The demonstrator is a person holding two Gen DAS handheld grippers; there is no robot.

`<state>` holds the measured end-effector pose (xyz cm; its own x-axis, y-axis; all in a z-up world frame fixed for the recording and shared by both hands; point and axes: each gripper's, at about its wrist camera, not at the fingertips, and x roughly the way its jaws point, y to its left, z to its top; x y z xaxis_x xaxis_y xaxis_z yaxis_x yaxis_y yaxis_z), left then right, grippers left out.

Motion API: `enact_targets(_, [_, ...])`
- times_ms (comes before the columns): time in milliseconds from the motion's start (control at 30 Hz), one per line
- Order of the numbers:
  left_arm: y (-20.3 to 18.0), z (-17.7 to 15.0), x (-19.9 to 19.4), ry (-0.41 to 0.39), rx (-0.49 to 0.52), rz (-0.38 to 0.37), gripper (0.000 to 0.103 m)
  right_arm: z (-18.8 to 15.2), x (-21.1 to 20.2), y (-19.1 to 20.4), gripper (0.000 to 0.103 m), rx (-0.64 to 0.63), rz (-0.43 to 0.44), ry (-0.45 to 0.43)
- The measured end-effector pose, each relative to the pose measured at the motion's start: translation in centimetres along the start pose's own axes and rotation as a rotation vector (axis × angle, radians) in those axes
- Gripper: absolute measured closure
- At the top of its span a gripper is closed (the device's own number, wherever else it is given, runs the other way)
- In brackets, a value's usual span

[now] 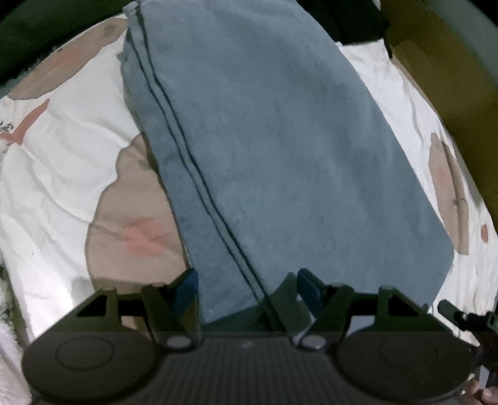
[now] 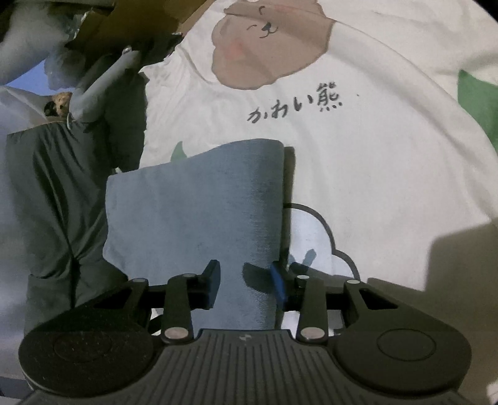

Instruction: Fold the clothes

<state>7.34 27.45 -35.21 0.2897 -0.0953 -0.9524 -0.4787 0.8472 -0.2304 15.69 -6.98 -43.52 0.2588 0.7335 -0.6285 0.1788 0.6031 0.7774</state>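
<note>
A folded blue-grey garment [image 1: 280, 149] with two dark seam lines lies lengthwise on a white sheet with bear prints [image 1: 62, 149]. My left gripper [image 1: 247, 285] points down over the garment's near end, jaws wide open, with the seamed edge between the fingers [image 1: 186, 286] and nothing pinched. In the right wrist view the same garment [image 2: 193, 202] lies flat with its rolled fold edge on the right. My right gripper [image 2: 246, 280] hovers low over it, partly open. The cloth runs flat beneath and between the pads [image 2: 278, 280], and one finger casts a shadow on it.
The bear-print sheet [image 2: 373, 155] spreads to the right and far side. A dark green cloth [image 2: 46, 202] lies left of the garment, with a cardboard box [image 2: 130, 25] and a grey tube [image 2: 102, 81] beyond. An olive-brown surface [image 1: 435, 68] borders the sheet.
</note>
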Motion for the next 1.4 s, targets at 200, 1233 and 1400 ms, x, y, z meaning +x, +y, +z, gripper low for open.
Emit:
enact_targets(200, [0.0,-0.3,0.0,-0.005,-0.01,0.003,0.03,-0.7,1.2,-1.0,0.065,-0.002,-0.023,0.024])
enact_targets(1233, [-1.7,-0.7,1.4,0.092,0.005,0.042,0.057,-2.5,4.6,-1.5,0.087,0.026,0.165,-0.028])
enact_targets(1400, [-2.3,-0.7,1.8,0.076,-0.028,0.036,0.069,-2.3,4.3,-0.3,0.097,-0.019,0.166,-0.028])
